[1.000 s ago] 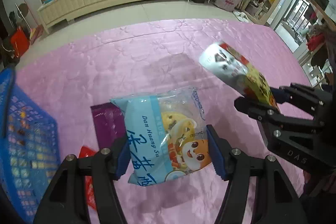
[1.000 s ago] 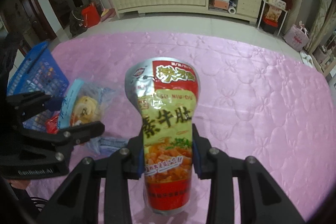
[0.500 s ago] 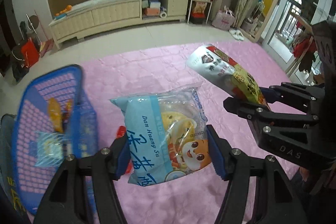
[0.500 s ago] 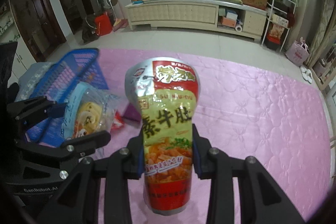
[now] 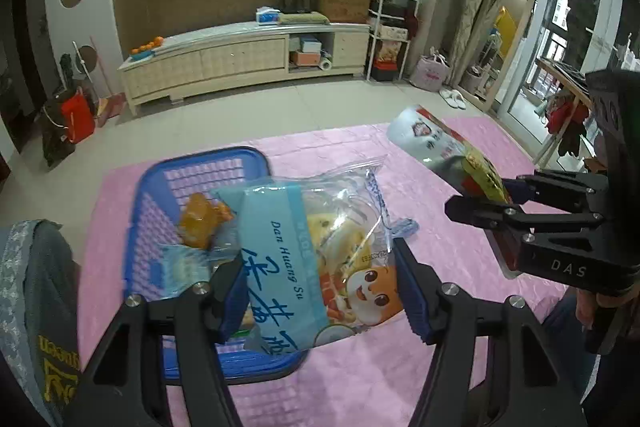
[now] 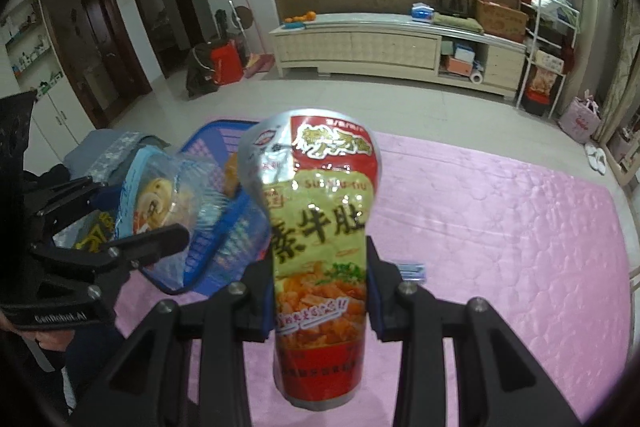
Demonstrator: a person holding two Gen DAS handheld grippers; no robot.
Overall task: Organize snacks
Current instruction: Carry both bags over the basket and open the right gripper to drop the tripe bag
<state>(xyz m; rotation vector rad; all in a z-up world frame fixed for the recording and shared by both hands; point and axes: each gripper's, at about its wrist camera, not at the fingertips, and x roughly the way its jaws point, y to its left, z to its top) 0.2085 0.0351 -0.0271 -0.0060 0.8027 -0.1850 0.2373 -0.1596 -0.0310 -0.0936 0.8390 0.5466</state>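
Note:
My left gripper (image 5: 320,291) is shut on a light blue and clear snack bag (image 5: 316,247) with a cartoon face, held in the air over the blue plastic basket (image 5: 160,187). The basket holds an orange snack pack (image 5: 202,221) and a small pale blue pack (image 5: 180,267). My right gripper (image 6: 320,291) is shut on a tall red and green snack pouch (image 6: 320,227) with a silver top, upright above the pink cover. In the right wrist view the left gripper (image 6: 120,223) and its bag (image 6: 168,203) hang at the left, in front of the basket (image 6: 212,147).
A pink quilted cover (image 6: 500,227) spreads under both grippers. A small packet (image 6: 412,269) lies on it behind the right fingers. A grey folded cloth (image 5: 36,287) sits left of the basket. A long cream cabinet (image 5: 240,59) stands across the tiled floor.
Both grippers have risen and swung left with their snacks. The blue basket has come from the left edge to lie under the left gripper's bag. The purple and red packs have dropped out of sight.

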